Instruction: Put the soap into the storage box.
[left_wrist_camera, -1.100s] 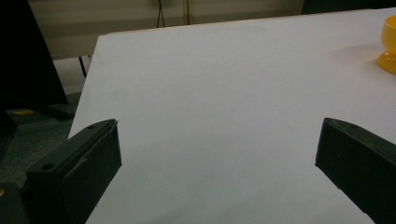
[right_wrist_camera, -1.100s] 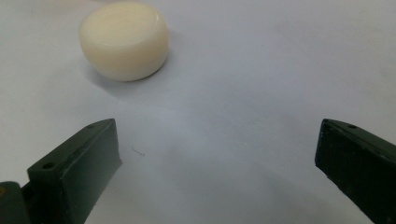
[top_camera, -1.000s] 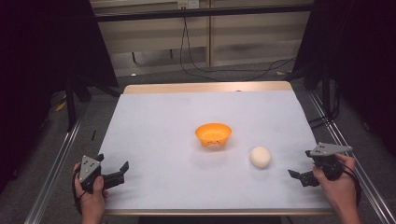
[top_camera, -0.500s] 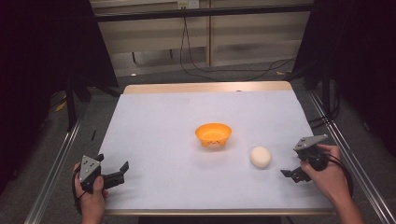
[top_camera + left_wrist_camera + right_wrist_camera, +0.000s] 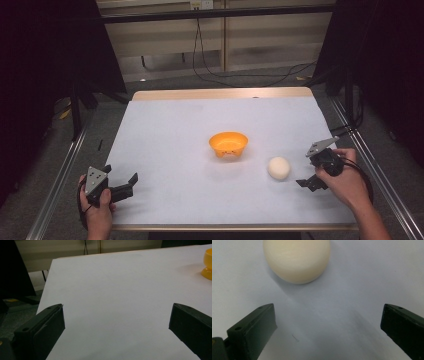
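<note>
A cream-coloured ball lies on the white table sheet, right of an orange bowl that stands near the middle. My right gripper is open just to the right of the ball, tilted down at it and not touching. In the right gripper view the ball sits ahead of the gripper, beyond its spread jaws. My left gripper rests open at the front left corner, far from both objects. Its own view has the gripper over bare sheet, with the bowl's edge at the far right.
The sheet covers a wooden table with metal rails along both sides. Cables hang and trail on the floor behind the table's far edge. Dark space surrounds the table on either side.
My right gripper has moved left along the front of the table to just beside the ball and tipped down toward it. The left gripper, ball and bowl have stayed put.
</note>
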The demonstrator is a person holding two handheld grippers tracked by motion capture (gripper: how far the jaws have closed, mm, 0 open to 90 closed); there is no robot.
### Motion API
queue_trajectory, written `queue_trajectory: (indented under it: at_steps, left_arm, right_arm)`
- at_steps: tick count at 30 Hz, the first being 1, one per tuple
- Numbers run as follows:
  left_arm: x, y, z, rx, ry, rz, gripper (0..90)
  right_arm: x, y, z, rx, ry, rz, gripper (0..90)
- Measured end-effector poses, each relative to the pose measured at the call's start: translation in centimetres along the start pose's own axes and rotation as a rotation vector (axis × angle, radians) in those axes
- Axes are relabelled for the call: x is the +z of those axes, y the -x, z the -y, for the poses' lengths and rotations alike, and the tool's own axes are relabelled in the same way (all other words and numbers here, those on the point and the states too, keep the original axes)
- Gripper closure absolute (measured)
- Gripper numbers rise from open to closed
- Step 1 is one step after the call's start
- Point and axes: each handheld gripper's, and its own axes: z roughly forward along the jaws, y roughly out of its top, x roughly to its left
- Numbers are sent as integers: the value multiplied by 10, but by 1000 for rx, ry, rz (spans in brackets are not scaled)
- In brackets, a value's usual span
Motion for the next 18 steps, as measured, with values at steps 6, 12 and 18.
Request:
queue_trajectory:
  at_steps: [6,12,18]
  left_arm:
    - [0,0,0,0,-1,2,0]
    - [0,0,0,0,-1,2,0]
    - [0,0,0,-1,0,3,0]
  right_arm:
    - [3,-2,-12,-35,-31,-17,0]
    - [6,-3,-22,-58,-56,-35,5]
    - [9,-5,-31,-73,-63,-46,16]
